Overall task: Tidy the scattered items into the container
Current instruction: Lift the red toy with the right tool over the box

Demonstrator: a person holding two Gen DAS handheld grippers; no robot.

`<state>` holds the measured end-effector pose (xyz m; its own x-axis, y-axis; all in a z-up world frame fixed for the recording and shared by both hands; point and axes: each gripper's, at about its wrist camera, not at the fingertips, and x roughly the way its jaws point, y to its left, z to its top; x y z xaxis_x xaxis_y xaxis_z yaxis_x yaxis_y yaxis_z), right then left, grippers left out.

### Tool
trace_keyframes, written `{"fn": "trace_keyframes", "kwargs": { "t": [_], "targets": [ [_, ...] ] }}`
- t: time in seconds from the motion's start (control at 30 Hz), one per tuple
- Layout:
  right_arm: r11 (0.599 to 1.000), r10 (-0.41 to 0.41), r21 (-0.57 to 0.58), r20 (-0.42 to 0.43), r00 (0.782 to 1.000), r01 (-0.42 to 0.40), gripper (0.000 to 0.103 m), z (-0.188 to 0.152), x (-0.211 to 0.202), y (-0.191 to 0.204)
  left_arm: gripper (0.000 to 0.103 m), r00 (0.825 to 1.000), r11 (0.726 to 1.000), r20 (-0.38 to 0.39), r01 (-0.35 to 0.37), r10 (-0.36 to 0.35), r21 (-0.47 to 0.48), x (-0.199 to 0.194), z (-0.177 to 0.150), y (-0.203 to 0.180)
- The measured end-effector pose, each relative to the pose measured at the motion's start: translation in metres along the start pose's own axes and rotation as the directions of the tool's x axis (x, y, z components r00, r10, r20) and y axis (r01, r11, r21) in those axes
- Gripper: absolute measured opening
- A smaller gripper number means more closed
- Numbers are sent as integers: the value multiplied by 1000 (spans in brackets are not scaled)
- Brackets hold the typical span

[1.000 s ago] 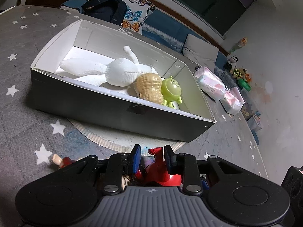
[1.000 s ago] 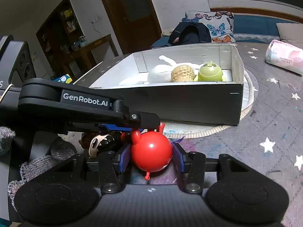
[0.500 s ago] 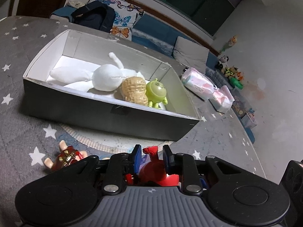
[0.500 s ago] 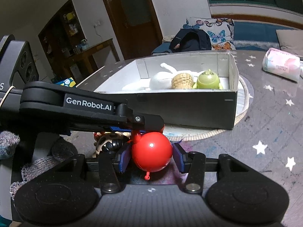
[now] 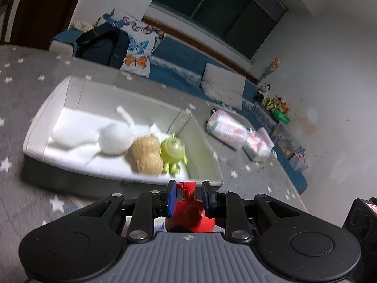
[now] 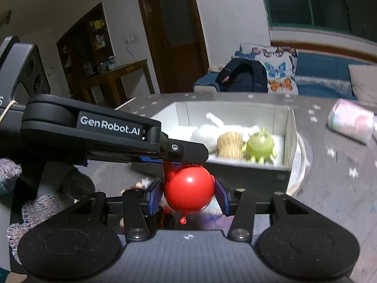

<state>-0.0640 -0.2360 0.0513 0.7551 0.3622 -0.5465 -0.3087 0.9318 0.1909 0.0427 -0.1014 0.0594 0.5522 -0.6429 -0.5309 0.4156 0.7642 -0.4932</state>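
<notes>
Both grippers hold one red round toy (image 6: 188, 192), lifted above the star-patterned mat in front of the box. My right gripper (image 6: 188, 197) is shut on its round body. My left gripper (image 5: 188, 198) is shut on its upper part, which shows red in the left wrist view (image 5: 188, 208); that gripper crosses the right wrist view (image 6: 113, 132). The grey box (image 5: 70, 176) with a white lining holds a white plush (image 5: 113, 139), a tan peanut toy (image 5: 146, 155) and a green alien toy (image 5: 173, 152).
A small figure (image 6: 139, 186) lies on the mat under the left gripper, mostly hidden. Pink tissue packs (image 5: 226, 127) lie right of the box. A round mat (image 6: 304, 162) sits under the box. A sofa with a butterfly cushion (image 5: 136, 44) is behind.
Both grippers have risen with the red toy and moved toward the box; I now look more down into it. The small figures on the mat have dropped out of the left wrist view.
</notes>
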Motion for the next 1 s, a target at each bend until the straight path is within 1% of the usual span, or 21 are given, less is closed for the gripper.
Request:
{"fn": "trace_keyframes", "kwargs": {
  "t": [0.17,0.33,0.47,0.57,0.67,0.7,0.77,1.0],
  "targets": [
    [999,10,-34,14,1000,-10,48,30,14,-1,24,999,1000,41,-24,23,12,-1,24,4],
    [999,38,-37,-19,999,-38,48,56,42,-7,24,998,999,44,-51,51,-9,9,45,17],
    [998,58,-26,-72,996,-60,48,67,70,-13,24,996,996,18,-82,83,-22,25,55,31],
    [997,68,-18,-120,990,-70,48,69,91,-17,26,994,994,-19,-106,105,-36,39,57,44],
    [996,85,1,-148,985,-86,48,68,104,-22,26,993,993,-48,-107,104,-58,50,60,54],
    [996,87,7,-155,984,-87,48,67,107,-23,25,993,992,-57,-111,107,-63,54,61,57],
    [996,91,17,-171,981,-90,48,68,114,-27,25,991,991,-68,-116,112,-61,60,63,60],
    [998,67,4,-229,971,-68,48,68,139,-34,25,987,990,-115,-123,114,-65,81,64,68]
  ]
}}
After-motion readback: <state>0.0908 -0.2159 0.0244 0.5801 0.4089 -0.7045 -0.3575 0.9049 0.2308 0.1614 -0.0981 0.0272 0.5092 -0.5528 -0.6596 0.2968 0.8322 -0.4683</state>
